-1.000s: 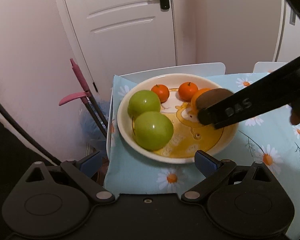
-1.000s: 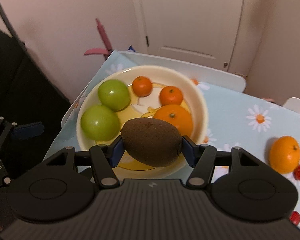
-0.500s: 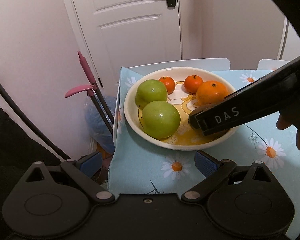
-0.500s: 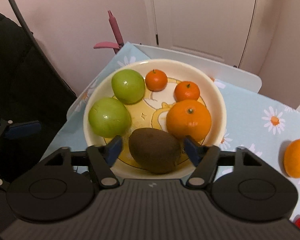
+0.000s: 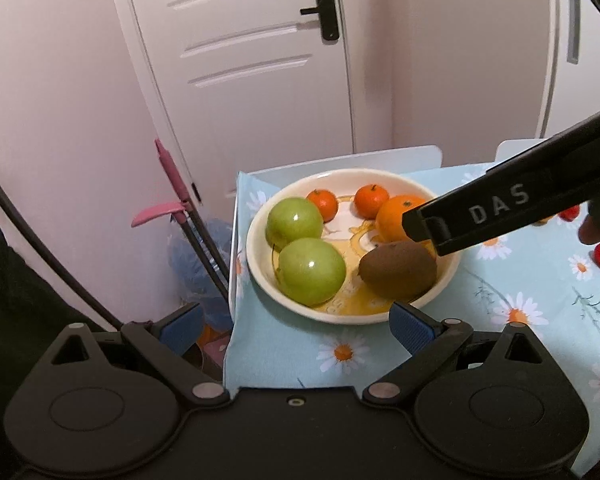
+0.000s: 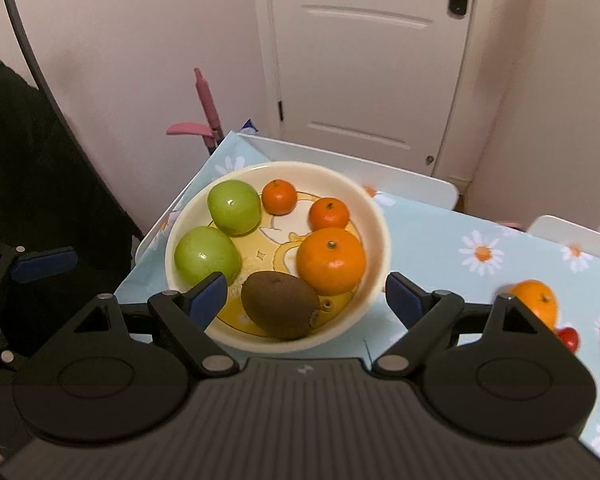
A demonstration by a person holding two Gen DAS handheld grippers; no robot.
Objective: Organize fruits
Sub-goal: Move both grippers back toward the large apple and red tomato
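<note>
Cream bowl [image 6: 380, 216] on the surface holds two green apples [image 6: 233, 207], two small mandarins [image 6: 279, 197], one large orange [image 6: 331, 261] and the kiwi [image 6: 280, 305]. Right claw [image 6: 306, 298] has just spread wide, kiwi released beneath it. Left claw [image 5: 296, 326] stands apart, empty.

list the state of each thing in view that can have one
right tool: open, jaws just opened, holding nothing
left tool: open, holding nothing
kiwi: released, lying in the bowl
bowl: upright, holding six fruits
door: closed
orange: still on the tablecloth, outside the bowl
</note>
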